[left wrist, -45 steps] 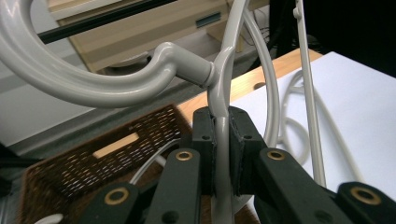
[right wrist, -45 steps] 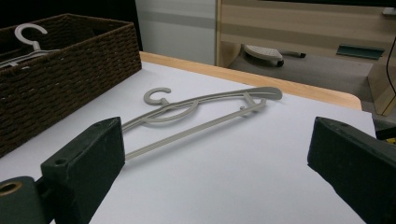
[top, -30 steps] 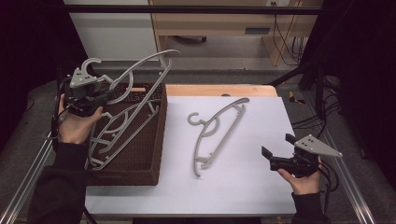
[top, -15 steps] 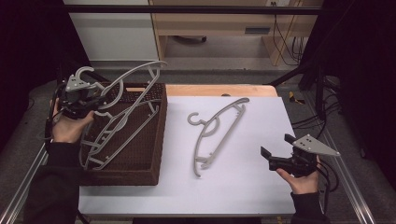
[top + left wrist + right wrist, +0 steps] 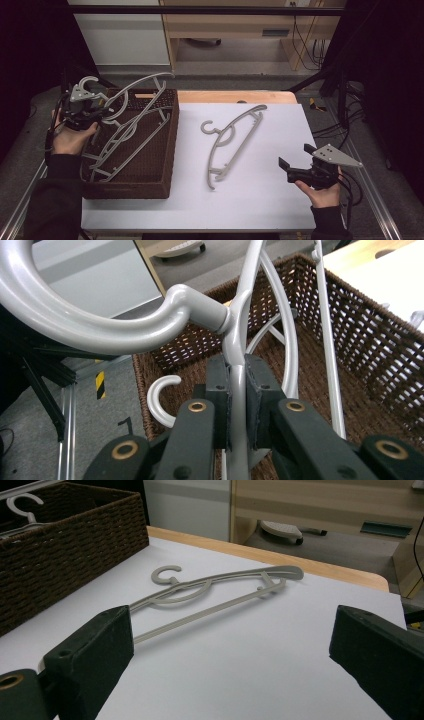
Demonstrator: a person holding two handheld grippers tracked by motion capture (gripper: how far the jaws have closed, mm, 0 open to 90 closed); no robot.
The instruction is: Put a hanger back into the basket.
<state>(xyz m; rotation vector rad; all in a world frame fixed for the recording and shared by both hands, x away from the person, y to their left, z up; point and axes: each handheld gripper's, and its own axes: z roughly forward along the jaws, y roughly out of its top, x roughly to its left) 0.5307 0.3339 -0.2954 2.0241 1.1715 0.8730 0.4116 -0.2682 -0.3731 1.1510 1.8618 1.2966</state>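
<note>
While left gripper (image 5: 235,405) clamps silver hanger (image 5: 150,325) — right gripper (image 5: 230,650) gapes wide.

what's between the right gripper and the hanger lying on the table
Nothing: in the high view, only bare white tabletop separates the right gripper from the hanger.

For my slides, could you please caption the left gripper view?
Left gripper clamps a grey hanger above the wicker basket.
</note>
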